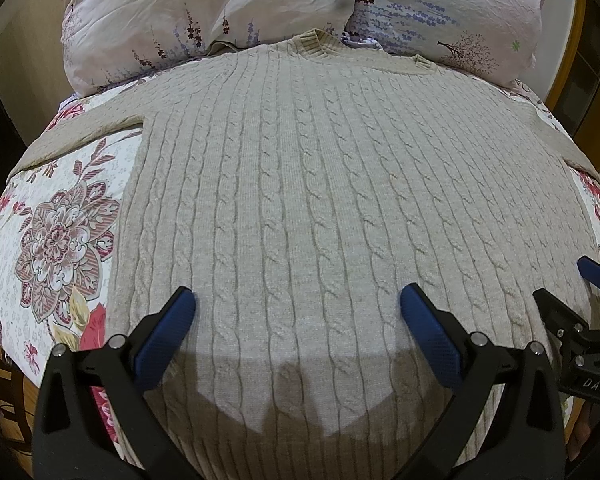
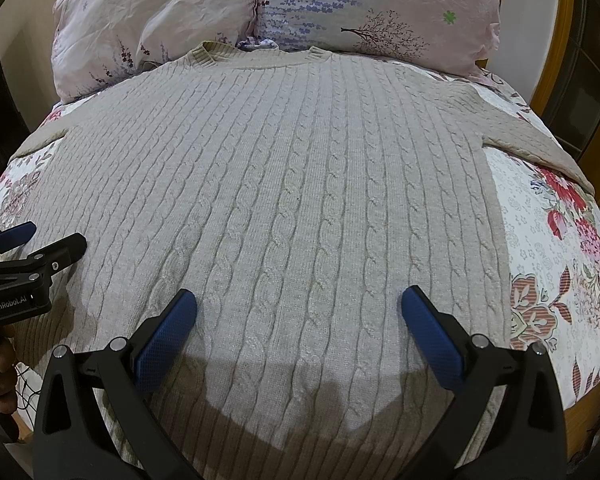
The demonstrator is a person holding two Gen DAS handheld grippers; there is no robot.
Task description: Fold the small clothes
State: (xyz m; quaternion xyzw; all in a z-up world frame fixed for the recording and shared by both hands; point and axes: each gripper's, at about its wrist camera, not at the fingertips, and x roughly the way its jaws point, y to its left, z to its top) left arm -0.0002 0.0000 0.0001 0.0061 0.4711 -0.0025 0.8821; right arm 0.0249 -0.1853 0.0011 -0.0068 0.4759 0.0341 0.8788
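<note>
A beige cable-knit sweater [image 1: 308, 184] lies flat and spread out on the bed, collar at the far end, sleeves out to both sides. It also fills the right wrist view [image 2: 292, 184]. My left gripper [image 1: 298, 304] is open and empty, hovering over the sweater's lower part near the hem. My right gripper [image 2: 299, 304] is open and empty too, over the same lower part further right. The right gripper shows at the right edge of the left wrist view [image 1: 572, 288]. The left gripper shows at the left edge of the right wrist view [image 2: 40, 240].
The bed has a floral cover [image 1: 60, 240], also visible on the right [image 2: 560, 260]. Two pale flowered pillows [image 1: 204, 12] [image 2: 380, 4] lie at the head, just past the collar. A wooden frame [image 2: 556, 60] stands at the right. The bed's near edge lies below the hem.
</note>
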